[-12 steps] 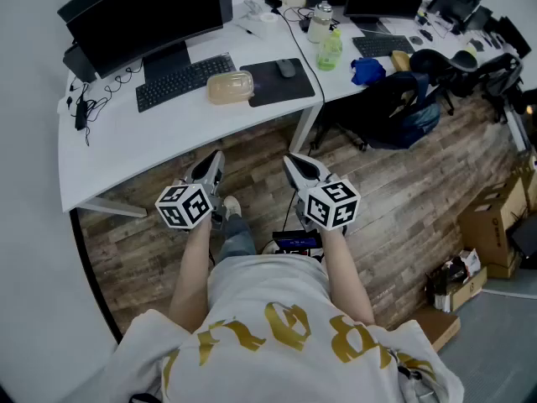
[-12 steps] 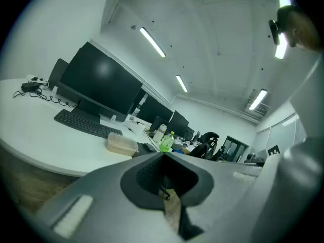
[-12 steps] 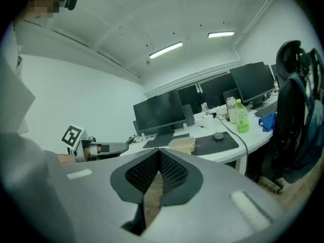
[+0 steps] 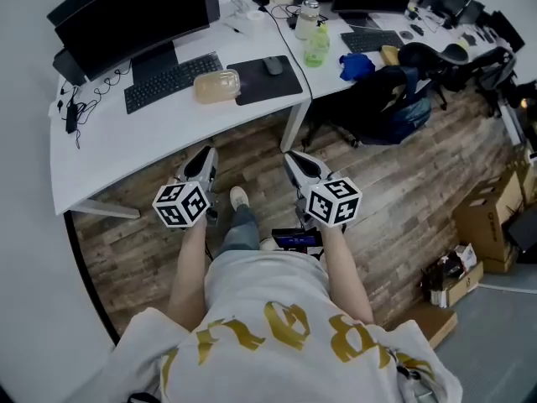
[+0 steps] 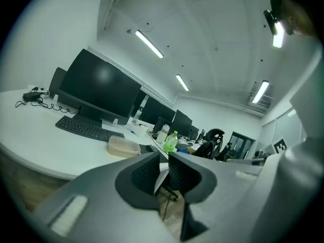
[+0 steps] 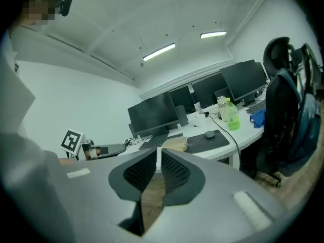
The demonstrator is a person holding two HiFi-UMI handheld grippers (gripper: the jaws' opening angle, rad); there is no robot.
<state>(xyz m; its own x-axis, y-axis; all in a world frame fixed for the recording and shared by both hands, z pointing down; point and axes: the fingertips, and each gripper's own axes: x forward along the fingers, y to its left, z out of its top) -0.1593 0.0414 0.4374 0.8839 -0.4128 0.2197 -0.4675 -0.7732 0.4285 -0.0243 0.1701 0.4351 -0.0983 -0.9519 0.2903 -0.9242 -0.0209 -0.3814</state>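
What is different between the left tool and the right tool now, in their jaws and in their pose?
The left grey tool has its jaws apart with a clear gap; the right grey tool shows only a thin slit between them. In the head view the left tool leans rightward, the right tool leftward. Both hold nothing, above the wooden plank floor.

The white desk (image 4: 126, 149) carries a keyboard (image 4: 172, 81), lidded container (image 4: 217, 86), mouse pad (image 4: 258, 87), bottle (image 4: 316, 47)

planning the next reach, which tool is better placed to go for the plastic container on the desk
Left, probably. In the head view the left tool sits almost straight below the plastic container, its jaws apart. The right tool is off to the side, nearer the mouse pad.
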